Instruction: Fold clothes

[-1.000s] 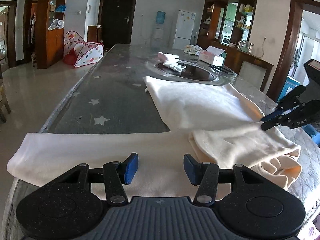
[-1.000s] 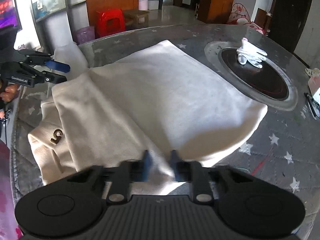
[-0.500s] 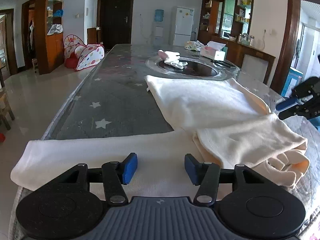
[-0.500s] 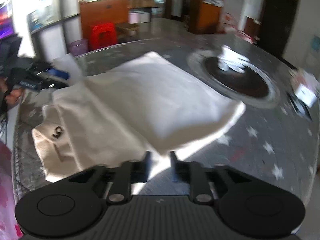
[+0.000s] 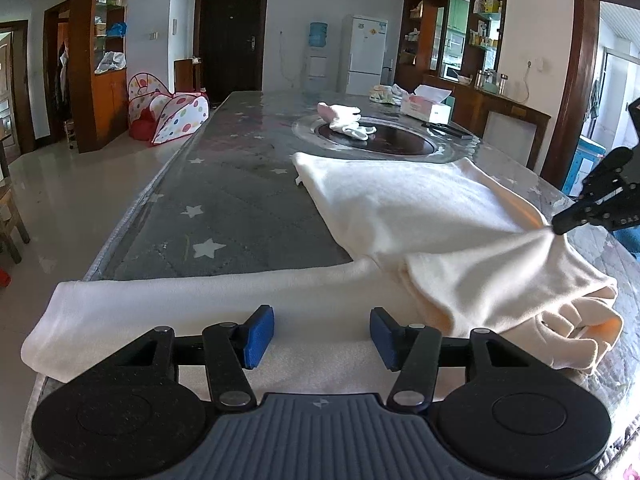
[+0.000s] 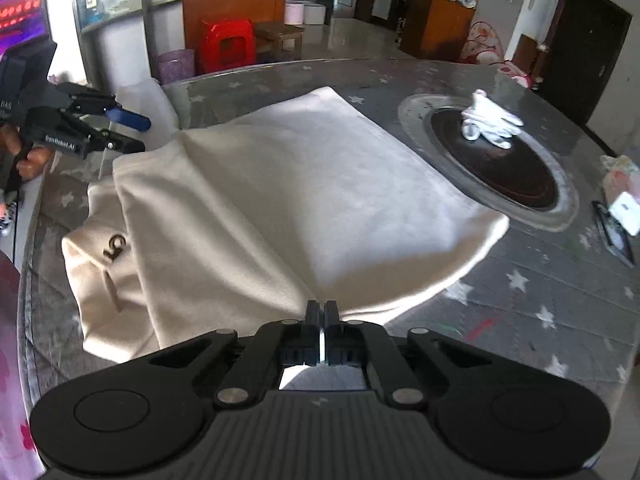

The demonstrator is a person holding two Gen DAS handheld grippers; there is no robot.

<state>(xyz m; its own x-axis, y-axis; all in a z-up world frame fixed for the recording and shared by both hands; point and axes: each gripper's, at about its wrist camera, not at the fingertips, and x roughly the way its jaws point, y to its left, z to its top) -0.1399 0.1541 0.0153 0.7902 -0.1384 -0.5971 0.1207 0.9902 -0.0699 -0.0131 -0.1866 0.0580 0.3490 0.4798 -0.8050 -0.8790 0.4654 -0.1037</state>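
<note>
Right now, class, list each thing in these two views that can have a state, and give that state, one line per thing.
Left gripper: open, holding nothing, above the sleeve.
Right gripper: shut on the garment's edge.
Cream garment: partly folded, side edge pulled up taut.
Sleeve: stretched flat along the near table edge.
White gloves: crumpled, on the dark round inset.
Dark door: closed.

A long grey star-patterned worktop [image 5: 224, 200] fills mid-frame, bearing a cream fabric garment [image 5: 420, 216] at right, and white gloves [image 5: 348, 120] on a round dark inset [image 5: 376, 142] beyond.
</note>
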